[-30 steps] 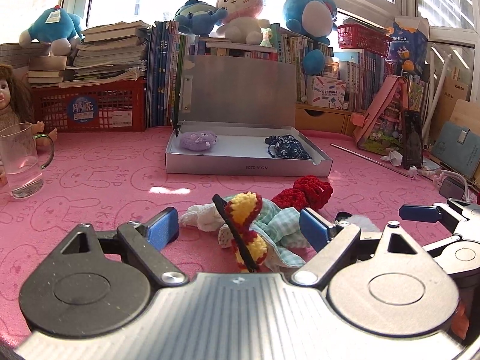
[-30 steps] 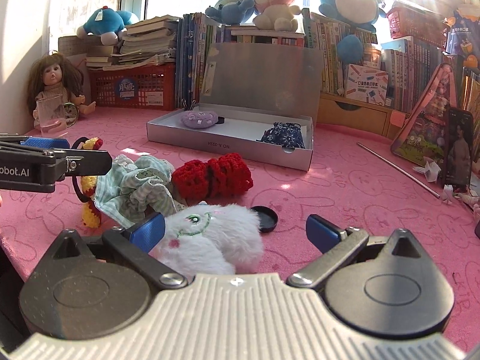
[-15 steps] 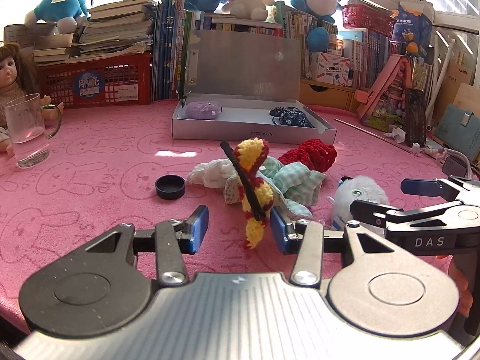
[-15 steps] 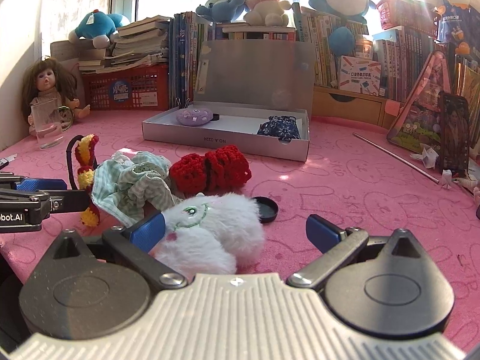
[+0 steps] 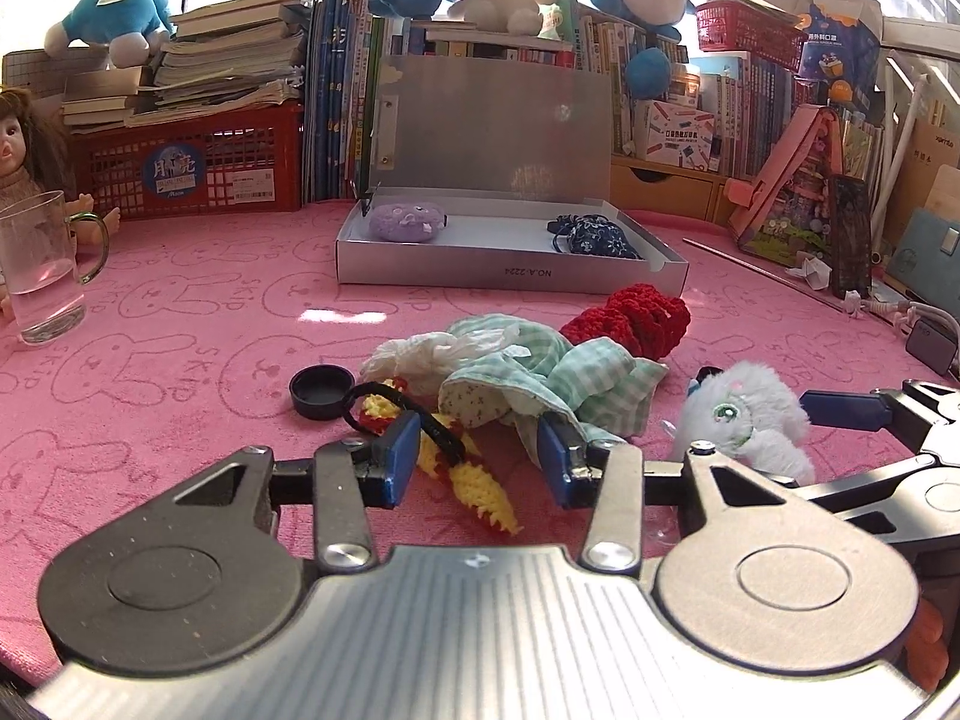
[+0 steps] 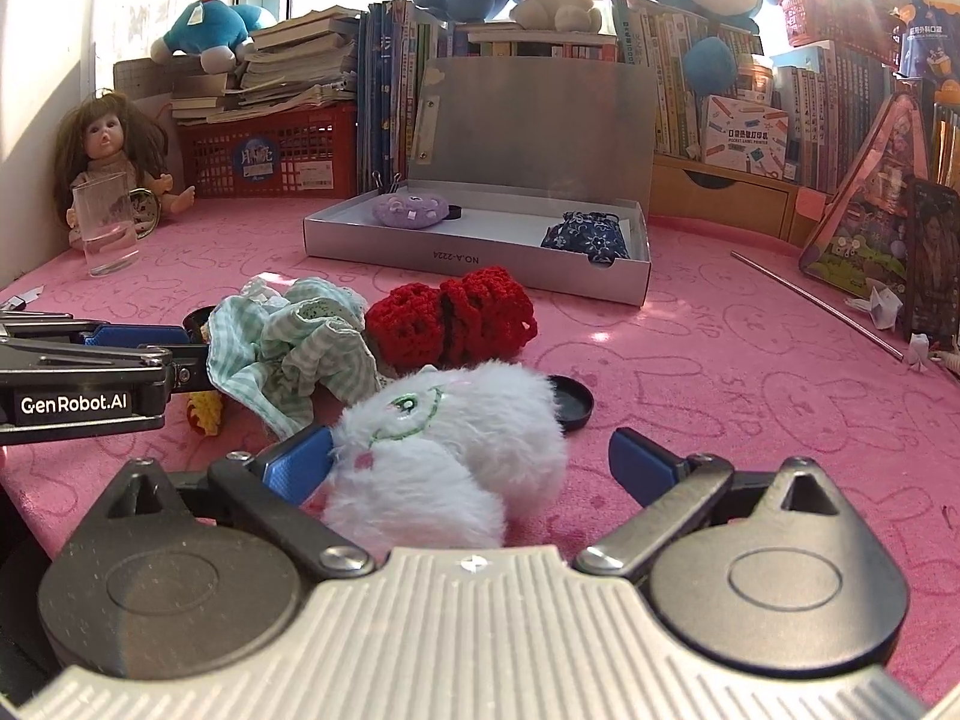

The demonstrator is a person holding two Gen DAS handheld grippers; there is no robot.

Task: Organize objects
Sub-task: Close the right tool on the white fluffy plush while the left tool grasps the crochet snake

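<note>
- Yellow-and-red crochet toy (image 5: 474, 474): now flat on the pink cloth (image 5: 180, 324), no longer lifted upright as half a second ago.
- Left gripper (image 5: 474, 456): jaws closing, narrowed from wide, straddling the toy without visibly pinching it; regrasp probably needed.
- Right gripper (image 6: 471, 462): jaws spread around the white plush (image 6: 444, 450).
- Open grey box (image 5: 510, 267): well beyond.

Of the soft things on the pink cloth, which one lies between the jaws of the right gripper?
The white fluffy toy. The red knitted piece and checked cloth lie farther off.
</note>
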